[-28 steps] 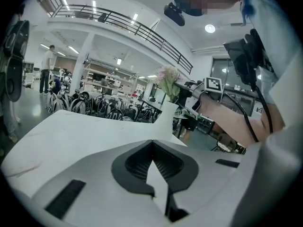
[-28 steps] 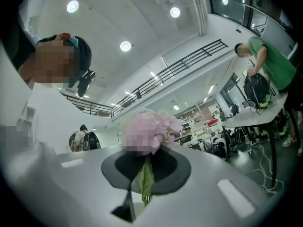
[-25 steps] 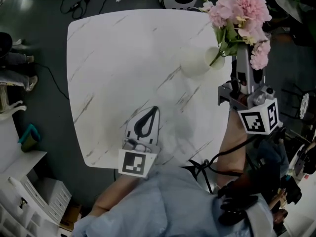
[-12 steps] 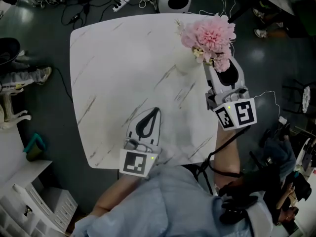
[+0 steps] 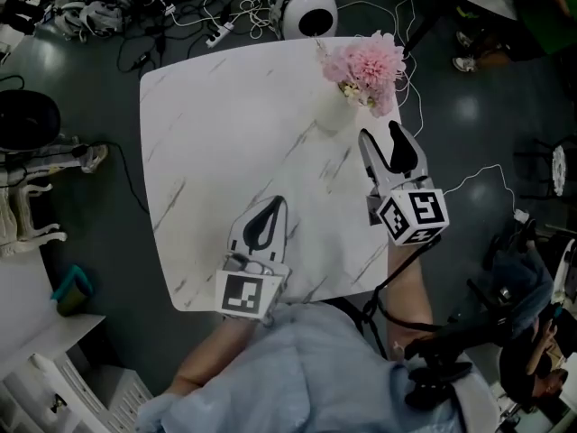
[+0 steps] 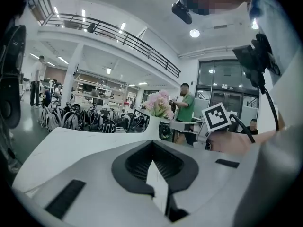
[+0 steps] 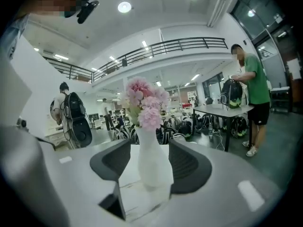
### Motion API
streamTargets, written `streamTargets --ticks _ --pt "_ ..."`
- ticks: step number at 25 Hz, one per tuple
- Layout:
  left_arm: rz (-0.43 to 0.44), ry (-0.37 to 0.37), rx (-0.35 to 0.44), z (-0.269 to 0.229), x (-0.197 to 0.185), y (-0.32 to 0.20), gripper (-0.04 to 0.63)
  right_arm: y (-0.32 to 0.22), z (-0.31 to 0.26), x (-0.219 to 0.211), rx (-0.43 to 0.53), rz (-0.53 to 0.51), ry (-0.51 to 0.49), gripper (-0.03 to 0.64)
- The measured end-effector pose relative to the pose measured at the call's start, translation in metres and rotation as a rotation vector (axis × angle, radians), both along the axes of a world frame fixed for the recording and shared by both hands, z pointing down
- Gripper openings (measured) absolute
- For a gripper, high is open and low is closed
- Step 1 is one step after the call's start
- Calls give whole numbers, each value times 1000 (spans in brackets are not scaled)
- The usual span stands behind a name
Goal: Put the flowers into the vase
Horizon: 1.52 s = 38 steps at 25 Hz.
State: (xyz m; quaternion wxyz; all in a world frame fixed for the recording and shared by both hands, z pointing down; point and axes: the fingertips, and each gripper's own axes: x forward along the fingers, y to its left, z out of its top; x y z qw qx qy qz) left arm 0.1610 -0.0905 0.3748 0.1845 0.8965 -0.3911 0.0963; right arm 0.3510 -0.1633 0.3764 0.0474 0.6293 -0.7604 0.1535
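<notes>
The right gripper (image 5: 380,133) has just been opening its jaws, now spreading empty. Just ahead, the white vase (image 7: 151,167) is holding the pink flowers (image 7: 144,103). Drifting forward is likely risking toppling it. The left gripper (image 5: 275,202) is sitting pressed together, empty.

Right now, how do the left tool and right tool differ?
Left tool has its jaws together; right tool has them apart, having just been opening. Left tool is by the marble table's near edge; right tool faces the white vase of pink flowers. Both hold nothing.

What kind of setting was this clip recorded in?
Probably a big indoor lab or workshop hall: a railed mezzanine overhead, cables on the dark floor, and a worktable beyond.
</notes>
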Motion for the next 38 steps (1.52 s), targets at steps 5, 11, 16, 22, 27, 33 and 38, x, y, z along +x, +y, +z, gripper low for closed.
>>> streamTargets --ticks 5,11,16,22,27,33,38 --pt "-15 -5 63 -17 -16 0 5 31 -7 -51 -10 -57 -40 230" --pt "-27 -3 127 -35 -39 7 6 62 -27 -133 16 -140 -78 73" --pt "-42 15 153 -45 -56 9 5 78 -38 -167 18 -146 -20 2" --pt "-55 53 201 -53 -68 11 5 87 -43 -183 29 -107 12 2" --pt "-53 73 223 -60 -73 11 5 88 -52 -190 57 -117 56 0" --pt "-39 77 238 -64 -73 11 5 87 -62 -190 79 -104 51 0" --pt "-11 66 224 -62 -67 12 6 87 -59 -188 76 -103 42 0"
